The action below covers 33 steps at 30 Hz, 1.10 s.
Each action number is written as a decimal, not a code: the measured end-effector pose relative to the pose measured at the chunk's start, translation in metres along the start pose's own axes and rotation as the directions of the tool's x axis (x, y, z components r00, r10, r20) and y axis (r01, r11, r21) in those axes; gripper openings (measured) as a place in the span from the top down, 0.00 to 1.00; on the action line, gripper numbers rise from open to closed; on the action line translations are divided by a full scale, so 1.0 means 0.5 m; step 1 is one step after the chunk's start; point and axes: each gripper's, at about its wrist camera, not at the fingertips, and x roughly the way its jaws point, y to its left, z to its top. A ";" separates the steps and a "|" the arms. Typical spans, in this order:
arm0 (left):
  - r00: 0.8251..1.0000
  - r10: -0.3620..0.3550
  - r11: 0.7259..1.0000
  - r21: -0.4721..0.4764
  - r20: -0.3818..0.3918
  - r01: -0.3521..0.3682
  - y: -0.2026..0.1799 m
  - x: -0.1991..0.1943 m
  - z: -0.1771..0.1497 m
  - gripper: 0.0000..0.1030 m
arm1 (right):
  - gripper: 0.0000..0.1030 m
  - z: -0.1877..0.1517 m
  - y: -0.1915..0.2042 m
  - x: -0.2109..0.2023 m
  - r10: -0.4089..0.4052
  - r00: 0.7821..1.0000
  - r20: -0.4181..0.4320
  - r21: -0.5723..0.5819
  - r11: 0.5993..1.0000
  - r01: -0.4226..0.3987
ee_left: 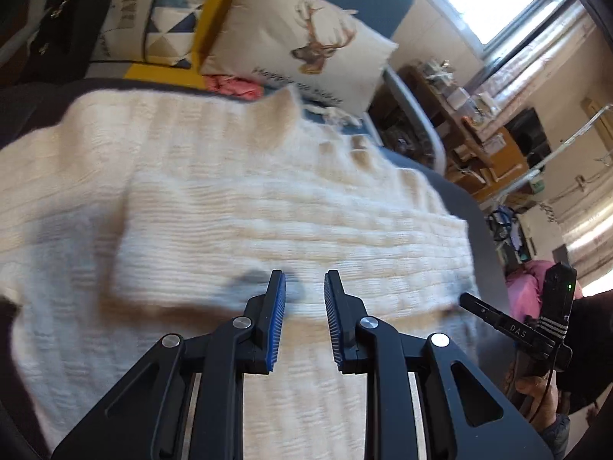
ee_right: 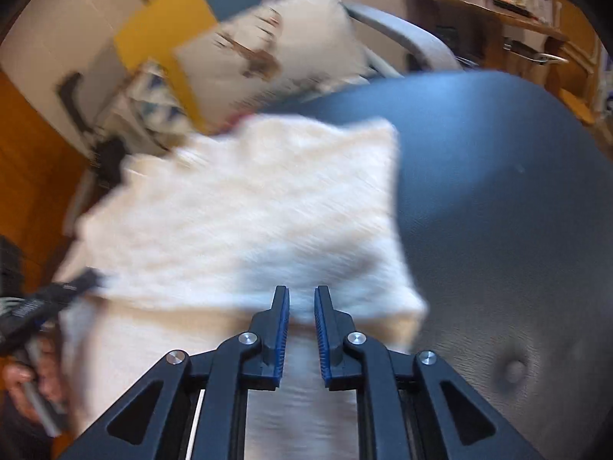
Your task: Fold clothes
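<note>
- Living room, dark blue padded seat [ee_right: 498, 191] as the work surface, cushions behind.
- Cream knit sweater [ee_left: 268, 211] lies spread on the seat, one flap doubled over near its left side, so a fold is likely partway; near edge hangs toward the person.
- Left gripper [ee_left: 305, 299] jaws parted, hovering over the near hem, pinching nothing.
- Right gripper [ee_right: 301, 306] jaws narrowly apart around a bunched bit of knit; motion blur, grip possibly just closing or releasing.
- Deer cushion [ee_left: 299, 38] sits behind, clear of the fold.
</note>
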 end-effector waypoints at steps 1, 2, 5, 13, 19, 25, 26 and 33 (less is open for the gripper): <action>1.000 -0.013 1.000 -0.016 -0.002 0.013 0.013 -0.001 0.000 0.78 | 0.92 -0.004 -0.012 0.001 0.009 1.000 0.009 0.017 1.000 -0.009; 0.999 -0.032 0.999 -0.032 0.000 0.032 0.024 -0.003 0.000 0.78 | 0.93 -0.003 -0.014 -0.002 0.012 1.000 0.012 0.030 0.999 -0.013; 0.996 -0.082 0.994 -0.075 0.029 0.084 0.044 -0.023 0.000 0.78 | 0.87 0.001 -0.006 -0.015 0.037 0.999 0.030 0.041 0.998 -0.038; 0.999 -0.041 0.998 -0.055 0.034 0.042 0.045 -0.026 -0.008 0.78 | 0.86 -0.011 0.142 -0.002 0.160 0.987 -0.001 -0.129 0.979 -0.159; 0.993 -0.108 0.987 -0.111 0.052 0.114 0.078 -0.043 -0.005 0.78 | 0.86 -0.017 0.149 0.028 0.113 0.993 -0.019 -0.122 0.986 -0.115; 0.997 -0.054 0.992 -0.113 0.055 0.060 0.084 -0.044 0.018 0.78 | 0.83 0.005 0.184 0.022 0.133 0.991 -0.006 -0.162 0.978 -0.132; 0.998 -0.050 0.991 -0.121 0.042 0.055 0.087 -0.037 0.021 0.78 | 0.83 0.006 0.186 0.039 0.114 0.993 -0.035 -0.165 0.979 -0.119; 0.990 -0.119 0.990 -0.066 0.075 0.124 0.031 -0.028 0.063 0.78 | 0.83 0.087 0.140 0.041 0.148 0.989 0.029 -0.058 0.988 -0.146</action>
